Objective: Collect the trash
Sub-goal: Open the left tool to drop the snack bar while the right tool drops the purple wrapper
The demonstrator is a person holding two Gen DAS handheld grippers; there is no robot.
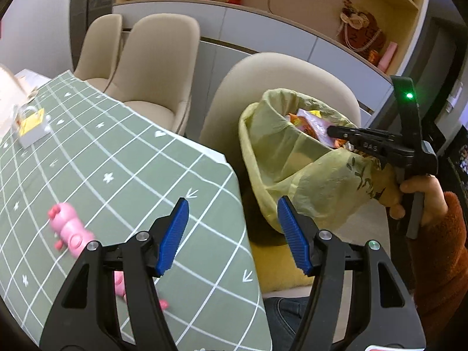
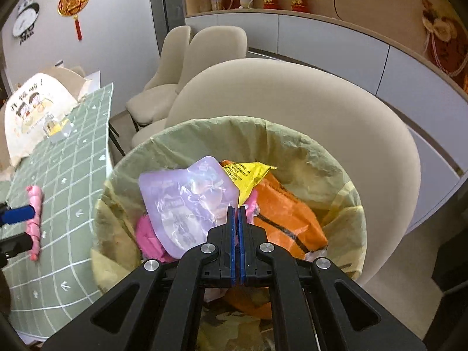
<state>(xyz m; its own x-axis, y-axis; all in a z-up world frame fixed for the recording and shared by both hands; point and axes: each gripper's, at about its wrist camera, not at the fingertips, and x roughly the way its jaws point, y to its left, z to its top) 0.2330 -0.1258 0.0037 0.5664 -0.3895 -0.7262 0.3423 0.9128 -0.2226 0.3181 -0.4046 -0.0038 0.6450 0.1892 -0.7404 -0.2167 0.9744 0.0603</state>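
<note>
A yellow-green bag-lined trash bin (image 2: 345, 175) is being shown beside the table's corner, before a beige chair (image 2: 336, 111); a purple pouch (image 2: 187, 199), a yellow wrapper (image 2: 248, 175) and an orange packet (image 2: 286, 216) are lying inside. The right gripper (image 2: 237, 213), its blue pads pressed together on nothing, is being held over the bin. Only the left wrist view is showing the left gripper (image 1: 233, 228), spread apart over the green tablecloth (image 1: 122, 158), and the pink toy (image 1: 68, 228) near it.

Beige padded chairs (image 1: 155, 67) beside table under green grid cloth (image 1: 122, 158). White cabinets (image 2: 330, 41) below wood shelving with figurines (image 2: 285, 0). Clock (image 2: 25, 19), red ornament (image 2: 73, 3) on pale wall.
</note>
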